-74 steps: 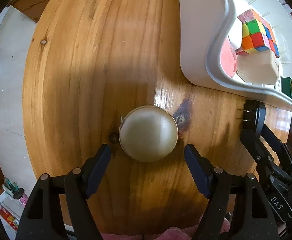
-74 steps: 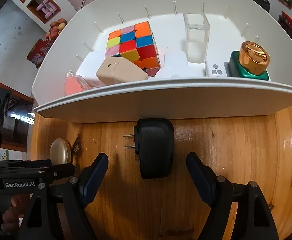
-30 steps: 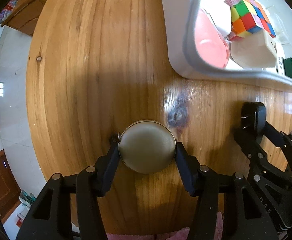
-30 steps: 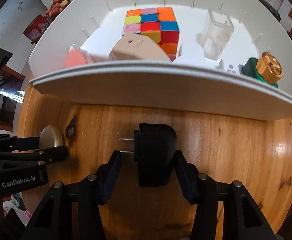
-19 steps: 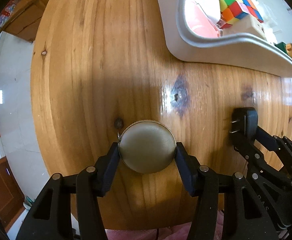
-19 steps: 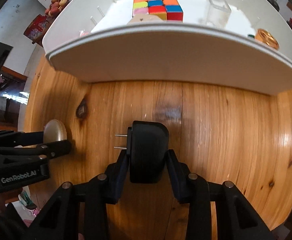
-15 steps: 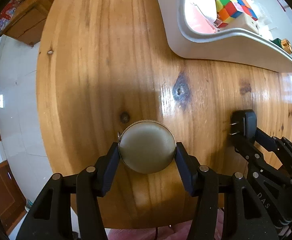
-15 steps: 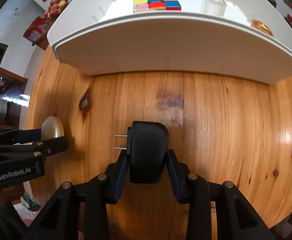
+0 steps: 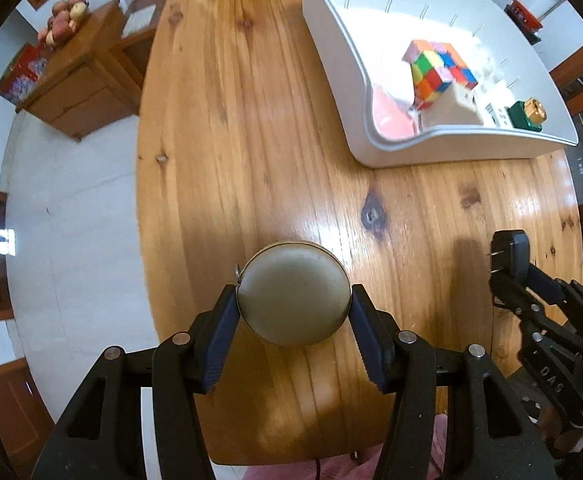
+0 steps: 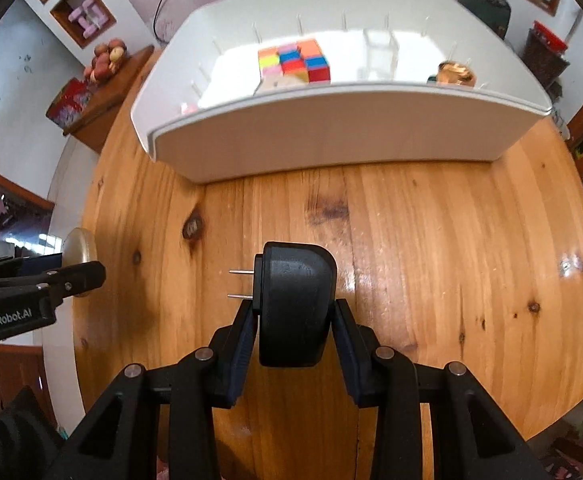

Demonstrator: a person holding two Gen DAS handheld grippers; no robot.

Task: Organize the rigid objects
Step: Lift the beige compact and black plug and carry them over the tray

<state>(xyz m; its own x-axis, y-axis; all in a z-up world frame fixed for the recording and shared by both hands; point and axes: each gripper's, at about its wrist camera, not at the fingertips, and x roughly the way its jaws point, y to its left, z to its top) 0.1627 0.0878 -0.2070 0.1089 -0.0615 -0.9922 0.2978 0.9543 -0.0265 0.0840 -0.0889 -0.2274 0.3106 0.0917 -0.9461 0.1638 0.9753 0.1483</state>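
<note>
My left gripper [image 9: 293,312] is shut on a round gold compact [image 9: 293,292] and holds it above the wooden table [image 9: 227,128]. My right gripper [image 10: 293,328] is shut on a black plug adapter [image 10: 293,304] with two prongs pointing left, also held above the table. The adapter shows at the right of the left wrist view [image 9: 509,252], and the compact at the left of the right wrist view [image 10: 77,246]. A white bin [image 10: 323,136] stands at the far side of the table.
The bin [image 9: 331,52] holds a colourful puzzle cube [image 9: 437,74], a pink disc [image 9: 391,114], a beige block [image 9: 453,110], a green bottle with a gold cap [image 9: 529,114] and a clear cup [image 10: 379,54]. A wooden cabinet [image 9: 79,84] stands beyond the table's left edge.
Both grippers closed on their objects, the left on the compact and the right on the adapter, and lifted them up and back from the bin. The table and bin now look farther away.
</note>
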